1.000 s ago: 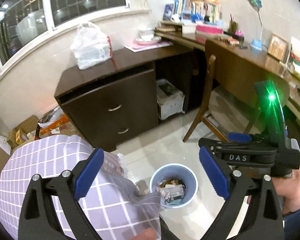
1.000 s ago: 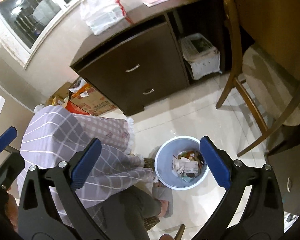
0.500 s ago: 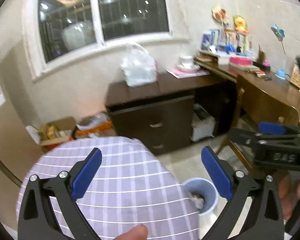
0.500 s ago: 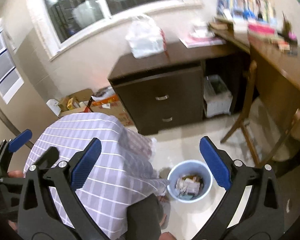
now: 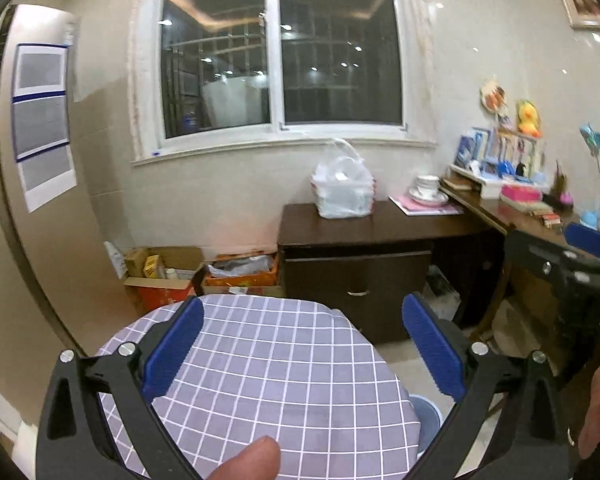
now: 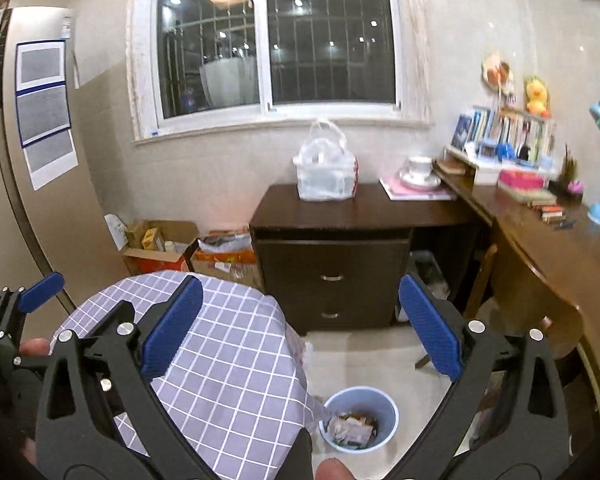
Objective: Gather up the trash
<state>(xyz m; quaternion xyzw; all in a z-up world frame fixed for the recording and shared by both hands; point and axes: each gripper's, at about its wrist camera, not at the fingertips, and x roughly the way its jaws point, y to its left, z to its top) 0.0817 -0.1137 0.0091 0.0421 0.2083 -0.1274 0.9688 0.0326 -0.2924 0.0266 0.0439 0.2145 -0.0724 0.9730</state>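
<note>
1. Left wrist view: the left tool [image 5: 302, 354] is hovering with its blue-padded jaws standing wide apart and nothing between them, above a round table covered in a grey cloth with a white grid [image 5: 276, 364].
2. Only a sliver of the light blue plastic waste bin [image 5: 426, 410] is showing past the cloth's right edge, on the pale tiled floor [image 5: 392, 354].
3. The right tool [image 5: 576, 276] is appearing blurred at the right edge; this view is not showing how its jaws stand.
4. A white plastic bag [image 5: 342, 194] is sitting on the dark brown bench with drawers [image 5: 360, 268].
5. Right wrist view: the right tool [image 6: 300, 322] is also gaping wide and carrying nothing.
6. The bin [image 6: 358, 420] is standing on the floor [image 6: 364, 354] just beside the table [image 6: 224, 364], below and between the jaws, with crumpled paper and wrappers [image 6: 350, 428] lying inside it.
7. The left tool [image 6: 24, 312] is poking in at the left edge, over the cloth.
</note>
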